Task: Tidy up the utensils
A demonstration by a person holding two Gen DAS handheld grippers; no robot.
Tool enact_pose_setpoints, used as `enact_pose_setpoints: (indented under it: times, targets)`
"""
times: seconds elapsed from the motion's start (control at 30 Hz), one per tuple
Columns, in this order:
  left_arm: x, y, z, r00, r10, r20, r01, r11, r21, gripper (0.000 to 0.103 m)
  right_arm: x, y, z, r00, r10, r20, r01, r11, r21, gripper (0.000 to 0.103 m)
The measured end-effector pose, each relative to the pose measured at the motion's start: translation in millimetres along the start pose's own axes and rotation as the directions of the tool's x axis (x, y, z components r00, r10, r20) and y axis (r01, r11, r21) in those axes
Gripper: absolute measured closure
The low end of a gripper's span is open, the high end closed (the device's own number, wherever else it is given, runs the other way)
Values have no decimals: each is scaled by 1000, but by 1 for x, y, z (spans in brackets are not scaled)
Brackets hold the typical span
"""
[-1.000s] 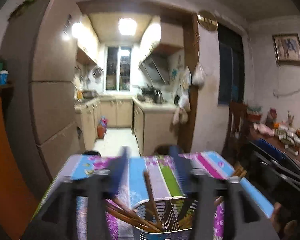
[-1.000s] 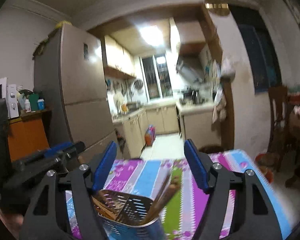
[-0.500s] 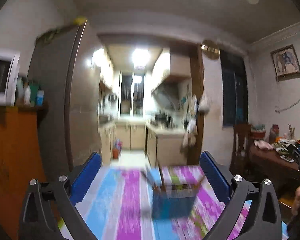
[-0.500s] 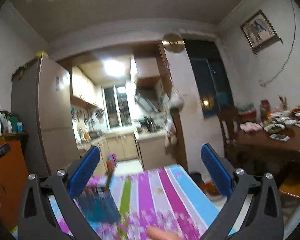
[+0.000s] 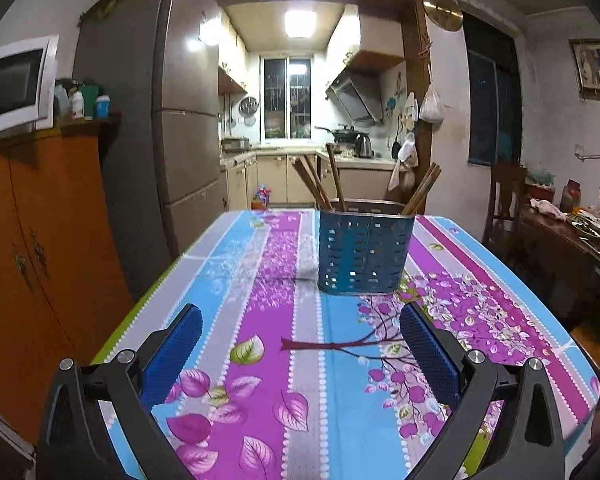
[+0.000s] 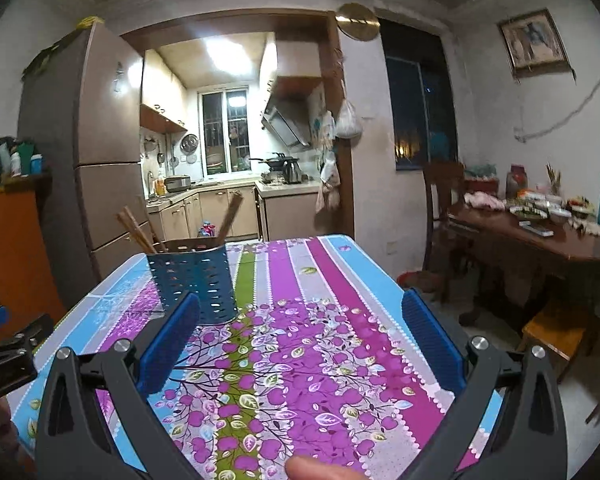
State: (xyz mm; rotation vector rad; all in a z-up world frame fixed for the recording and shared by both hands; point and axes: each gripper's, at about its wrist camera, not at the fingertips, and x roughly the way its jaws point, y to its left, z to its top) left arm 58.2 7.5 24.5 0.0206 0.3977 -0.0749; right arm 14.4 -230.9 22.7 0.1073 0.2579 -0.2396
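Note:
A blue perforated utensil holder (image 5: 365,253) stands upright on the striped floral tablecloth (image 5: 276,320), with several wooden chopsticks (image 5: 318,184) sticking out of it. My left gripper (image 5: 300,344) is open and empty, a little in front of the holder. In the right wrist view the holder (image 6: 194,286) stands at the left, beyond the left finger. My right gripper (image 6: 300,332) is open and empty above the cloth (image 6: 300,340). The chopsticks (image 6: 228,216) lean outwards.
An orange cabinet (image 5: 32,240) and a tall fridge (image 5: 156,140) stand left of the table. A dark wooden table (image 6: 540,240) with dishes and a chair (image 6: 444,200) stand at the right. The kitchen doorway lies beyond. The left gripper's edge (image 6: 4,344) shows at far left.
Both grippers have pulled back from the holder, which stood right between the fingers a second ago. They rose, then settled level behind it. The holder now stands alone on the cloth.

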Motion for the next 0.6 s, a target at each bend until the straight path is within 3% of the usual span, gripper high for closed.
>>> enact_pose_setpoints:
  times: [0.17,0.6]
  targets:
    - [5,-1,-8,998,-14,-65,13,1000,-8,5,-9,8,0,1000,-3,7,3,999,-34,5]
    - [-8,-6,-9,995,92,-33,-91,996,25,5,-13,17,-1,998,-61,4,61,994,-93,5]
